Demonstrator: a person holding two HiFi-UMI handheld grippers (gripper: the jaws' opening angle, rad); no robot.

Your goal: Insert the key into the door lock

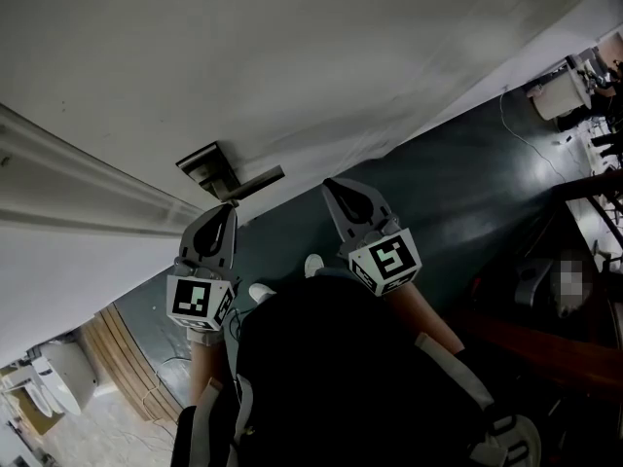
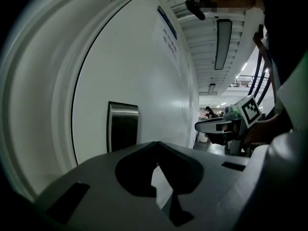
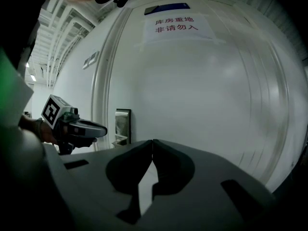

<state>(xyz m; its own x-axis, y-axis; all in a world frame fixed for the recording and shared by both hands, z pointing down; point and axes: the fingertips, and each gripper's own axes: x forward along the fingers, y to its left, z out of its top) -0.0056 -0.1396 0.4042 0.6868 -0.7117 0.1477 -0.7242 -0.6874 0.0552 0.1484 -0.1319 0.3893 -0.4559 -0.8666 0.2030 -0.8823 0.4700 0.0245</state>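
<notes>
A white door (image 1: 292, 56) carries a steel lock plate (image 1: 204, 166) with a lever handle (image 1: 261, 179). My left gripper (image 1: 231, 206) is shut, its tip just below the plate and close to the handle. Further right, my right gripper (image 1: 330, 183) is shut too and points at the door. The left gripper view has the lock plate (image 2: 122, 127) beyond the closed jaws of the left gripper (image 2: 156, 144), with the right gripper (image 2: 216, 125) alongside. From the right gripper (image 3: 153, 141), the plate (image 3: 122, 124) and the left gripper (image 3: 79, 129) appear. No key shows in any view.
A paper sign (image 3: 175, 25) with red characters hangs high on the door. The moulded door frame (image 1: 78, 188) runs left of the lock. Below lies a dark floor (image 1: 487, 173) with a thin cable. Desks and equipment (image 1: 574, 86) stand at the right, wooden panelling (image 1: 127, 358) at the lower left.
</notes>
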